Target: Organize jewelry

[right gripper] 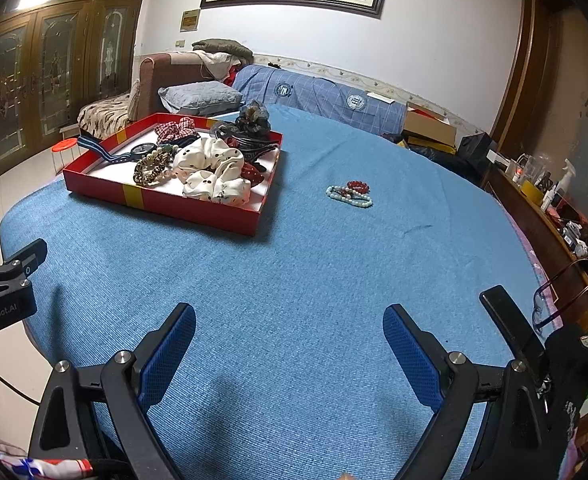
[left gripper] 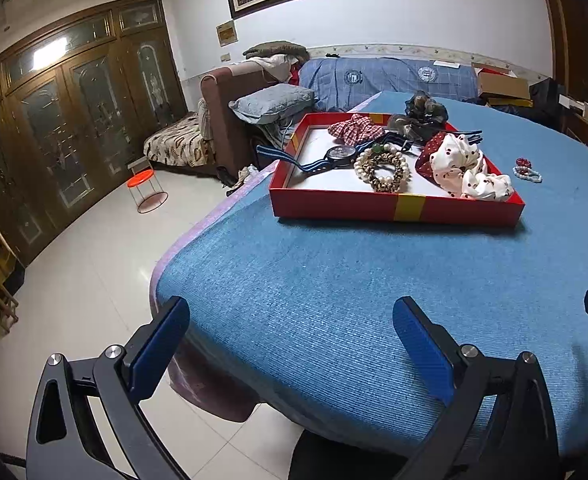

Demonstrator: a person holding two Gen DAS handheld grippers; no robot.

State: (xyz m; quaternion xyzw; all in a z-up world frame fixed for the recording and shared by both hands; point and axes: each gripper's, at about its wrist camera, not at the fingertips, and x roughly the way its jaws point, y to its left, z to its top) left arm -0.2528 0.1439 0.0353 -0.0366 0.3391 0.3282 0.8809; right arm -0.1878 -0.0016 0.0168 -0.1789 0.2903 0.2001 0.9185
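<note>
Both hand-held grippers gape wide and empty; the bead bracelets (right gripper: 349, 194) lie ahead of the right hand-held gripper (right gripper: 290, 344), right of the red tray (right gripper: 198, 208), long axis across the bed (right gripper: 294, 272), nearer it than the left hand-held gripper (left gripper: 292, 338).

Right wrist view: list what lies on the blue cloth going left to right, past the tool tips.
Red tray holding the watch and scrunchies → pale bead bracelet with the red one → eyeglasses at the edge.
</note>
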